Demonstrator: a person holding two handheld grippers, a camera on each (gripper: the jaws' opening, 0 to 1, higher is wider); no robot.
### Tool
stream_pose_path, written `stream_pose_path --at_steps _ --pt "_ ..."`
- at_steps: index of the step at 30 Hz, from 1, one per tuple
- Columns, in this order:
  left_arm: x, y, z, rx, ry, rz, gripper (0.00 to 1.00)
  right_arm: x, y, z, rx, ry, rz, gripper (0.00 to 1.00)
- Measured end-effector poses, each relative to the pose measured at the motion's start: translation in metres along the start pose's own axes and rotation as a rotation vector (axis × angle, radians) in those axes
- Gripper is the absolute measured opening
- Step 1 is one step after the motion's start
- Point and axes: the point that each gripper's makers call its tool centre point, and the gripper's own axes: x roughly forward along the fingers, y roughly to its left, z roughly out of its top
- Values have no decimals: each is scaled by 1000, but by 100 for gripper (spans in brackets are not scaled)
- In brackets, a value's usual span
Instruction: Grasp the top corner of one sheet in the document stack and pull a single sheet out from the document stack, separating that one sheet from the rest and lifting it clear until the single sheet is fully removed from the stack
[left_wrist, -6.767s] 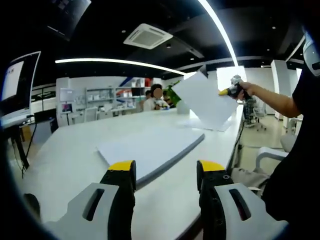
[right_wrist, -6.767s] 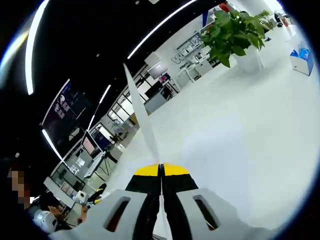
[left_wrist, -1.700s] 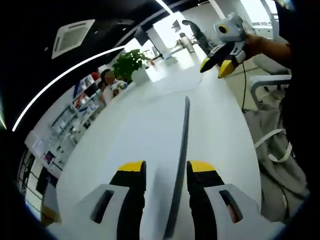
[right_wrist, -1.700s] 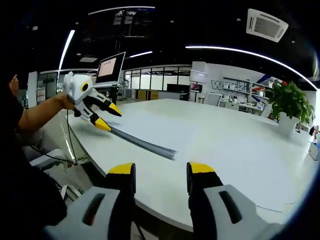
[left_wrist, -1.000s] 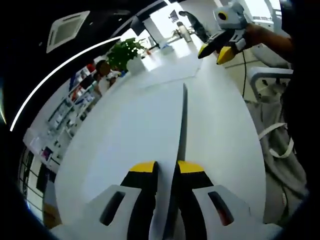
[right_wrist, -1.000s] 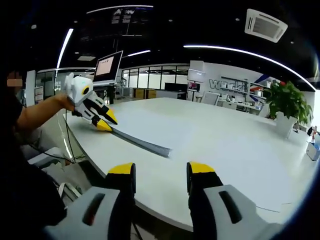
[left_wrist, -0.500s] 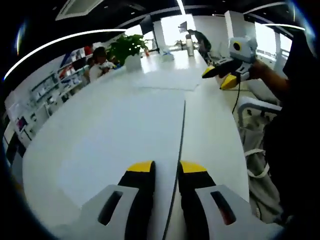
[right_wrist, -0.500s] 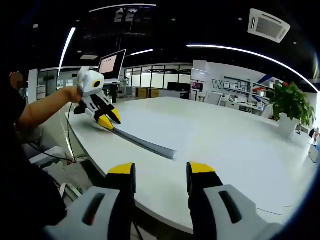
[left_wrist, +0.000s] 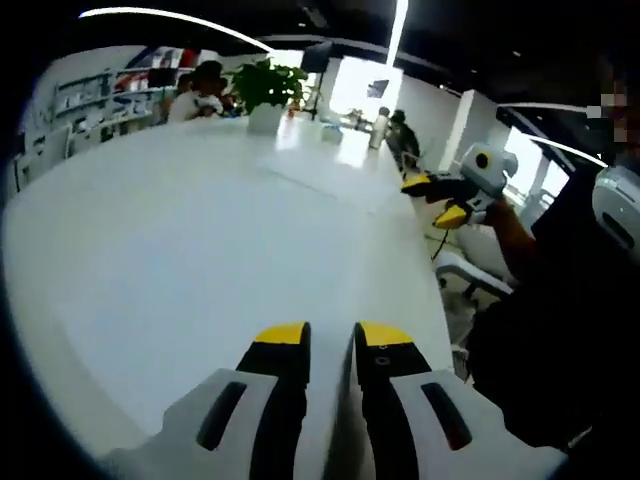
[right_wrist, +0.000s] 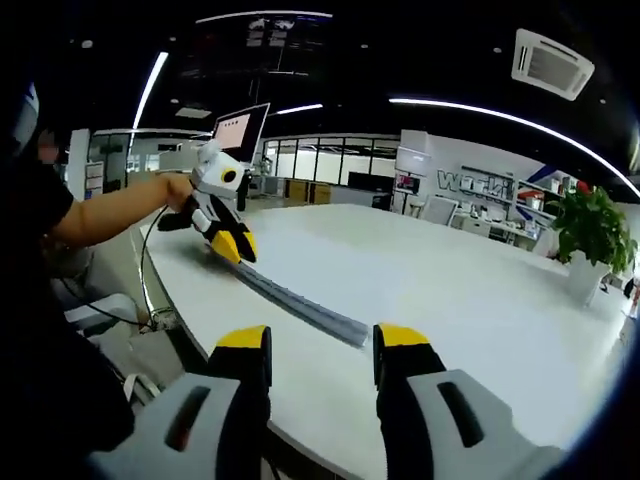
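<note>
The document stack (right_wrist: 300, 303) lies on the white table (right_wrist: 460, 290), its grey edge running toward me. At its far left corner my left gripper (right_wrist: 238, 248), held by a person's hand, has its yellow tips pinched on the corner. In the left gripper view my left gripper (left_wrist: 332, 335) has its jaws close together with white paper between them. My right gripper (right_wrist: 322, 345) hovers open at the table's near edge, nothing between its fingers, well short of the stack. It also appears as the right gripper (left_wrist: 440, 200) beyond the table's right edge, tips apart.
A potted plant (right_wrist: 592, 225) stands at the table's far end, with a person seated near the plant (left_wrist: 265, 85). Loose sheets (left_wrist: 325, 170) lie further along the table. A screen (right_wrist: 238, 128) stands behind the left gripper. A chair (left_wrist: 462, 275) sits beside the table.
Both cameras have shifted, the left one levelling out over the table. The left gripper stays pinched at the stack's corner; the paper's thin edge no longer shows as a line between its jaws.
</note>
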Motion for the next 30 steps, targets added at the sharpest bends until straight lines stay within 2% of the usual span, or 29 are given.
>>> stream_pose_path --at_steps 4,8,9,11,13,16,20,30 --pt "-1 3 0 -66 -25 -48 19 12 5 16 -112 -65 -7 40" --pt "0 3 2 -96 -35 -78 18 26 16 31 -301 -113 -7 41" --pt "0 3 2 -97 -34 -81 18 28 17 32 -336 -112 -13 41" --pt "1 1 2 -94 -32 -87 18 37 20 34 -461 -101 -24 41" --pt "2 2 1 -95 -33 -94 18 49 24 28 -567 -58 -23 42" --pt "3 1 0 -109 -37 -104 18 67 29 22 -673 -28 -12 43" --pt "3 0 0 -122 -44 -115 18 84 33 20 -750 -19 -14 42" --pt "4 -1 -2 -108 -32 -127 17 106 35 23 -829 -18 -2 37"
